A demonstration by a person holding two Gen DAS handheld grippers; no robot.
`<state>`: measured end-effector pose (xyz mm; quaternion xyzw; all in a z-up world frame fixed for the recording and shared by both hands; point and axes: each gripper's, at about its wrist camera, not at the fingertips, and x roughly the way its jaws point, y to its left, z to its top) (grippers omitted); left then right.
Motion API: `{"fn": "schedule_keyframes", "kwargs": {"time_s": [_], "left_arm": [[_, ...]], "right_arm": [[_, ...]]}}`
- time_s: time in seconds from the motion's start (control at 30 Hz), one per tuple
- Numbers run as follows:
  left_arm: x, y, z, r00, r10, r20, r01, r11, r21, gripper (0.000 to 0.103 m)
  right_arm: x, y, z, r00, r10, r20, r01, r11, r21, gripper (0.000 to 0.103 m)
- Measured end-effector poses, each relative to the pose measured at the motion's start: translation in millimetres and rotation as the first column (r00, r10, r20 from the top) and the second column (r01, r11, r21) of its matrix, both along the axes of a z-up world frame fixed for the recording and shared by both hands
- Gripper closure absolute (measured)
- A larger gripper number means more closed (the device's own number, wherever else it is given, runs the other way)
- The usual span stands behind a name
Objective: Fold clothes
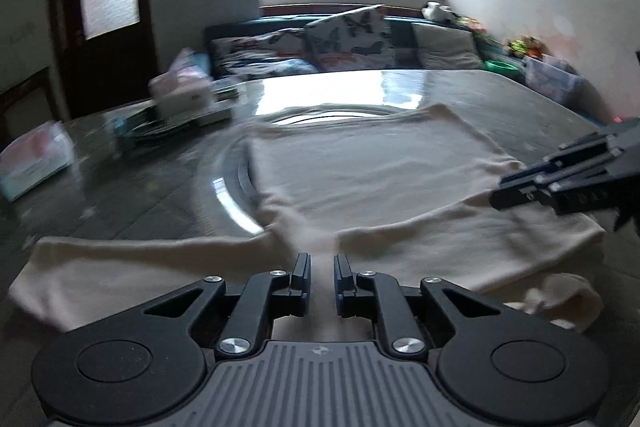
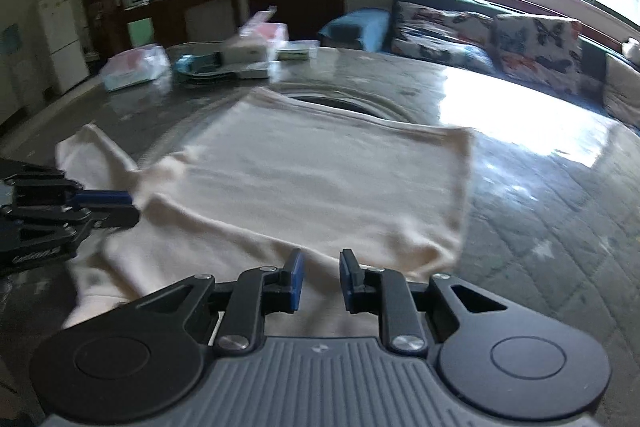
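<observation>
A cream garment (image 1: 360, 179) lies spread on a glossy grey table (image 1: 500, 95), partly folded, with a sleeve stretching out to the left. It also shows in the right wrist view (image 2: 312, 183). My left gripper (image 1: 322, 269) is open and empty, low over the garment's near edge by the fold. My right gripper (image 2: 321, 269) is open and empty over the near hem. Each gripper shows from the side in the other's view: the right gripper (image 1: 516, 193), the left gripper (image 2: 120, 207).
Tissue packs (image 1: 32, 163), boxes and books (image 1: 180, 95) crowd the table's far left. A sofa with butterfly cushions (image 1: 344, 39) stands behind, under a bright window. A dark door (image 1: 104, 7) is at the left. A round glass inset (image 2: 344, 103) lies under the garment.
</observation>
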<state>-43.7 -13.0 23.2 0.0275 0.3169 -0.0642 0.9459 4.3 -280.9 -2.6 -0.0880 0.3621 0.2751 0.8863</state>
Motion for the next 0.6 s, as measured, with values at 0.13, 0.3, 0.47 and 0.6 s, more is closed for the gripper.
{"fn": "schedule_keyframes", "kwargs": {"time_s": [0.13,0.3,0.47,0.6], "left_arm": [[-8,28,4,0.993,0.115,0.01,-0.114,0.993,-0.009,0.067],[-18,65,10,0.968,0.248,0.031,-0.247,0.969,-0.015,0.06],[-19,101,10,0.924,0.381,0.03,-0.38,0.925,-0.019,0.057],[-16,123,8,0.885,0.464,0.031,-0.464,0.886,-0.004,0.056]], "right_arm": [[-5,26,-3,0.997,0.078,-0.006,-0.078,0.997,-0.014,0.083],[-16,59,-6,0.985,0.174,-0.017,-0.175,0.985,-0.013,0.083],[-29,80,-7,0.968,0.25,-0.003,-0.25,0.968,-0.033,0.079],[-38,94,-8,0.955,0.296,0.011,-0.295,0.954,-0.056,0.076]]}}
